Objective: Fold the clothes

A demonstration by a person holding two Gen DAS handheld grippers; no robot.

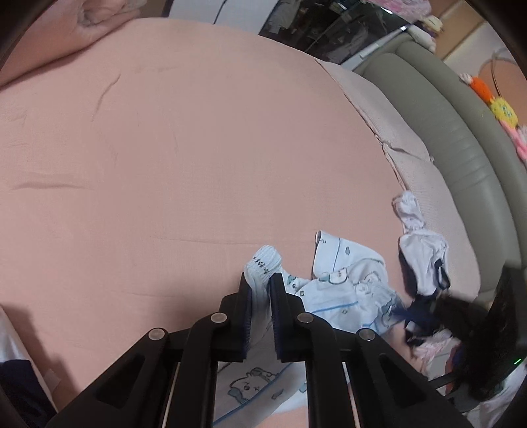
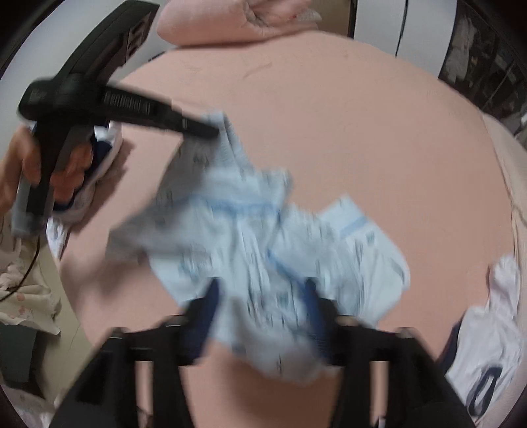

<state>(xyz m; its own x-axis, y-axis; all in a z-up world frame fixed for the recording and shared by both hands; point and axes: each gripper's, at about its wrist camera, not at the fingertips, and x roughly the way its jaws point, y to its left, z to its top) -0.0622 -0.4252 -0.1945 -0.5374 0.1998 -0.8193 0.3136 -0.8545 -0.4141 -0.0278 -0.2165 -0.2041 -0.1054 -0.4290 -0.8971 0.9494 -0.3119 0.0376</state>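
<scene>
A pale blue garment (image 1: 342, 289) printed with small cartoon figures lies crumpled on the pink bed sheet (image 1: 181, 148). My left gripper (image 1: 262, 281) is shut on a ribbed cuff or edge of it, with cloth bulging out past the fingertips. In the right wrist view the same garment (image 2: 250, 230) is blurred and stretches from the left gripper (image 2: 204, 130) at upper left down to my right gripper (image 2: 263, 293). The right fingers stand wide apart with the cloth bunched between and over them. A hand (image 2: 29, 164) holds the left gripper's handle.
A white garment with navy trim (image 1: 425, 263) lies at the bed's right edge (image 2: 487, 329). A padded grey-green bed frame (image 1: 444, 131) runs along the right. A pink quilt (image 2: 230, 23) is heaped at the far end. Floral cloth (image 2: 26, 296) hangs at the left.
</scene>
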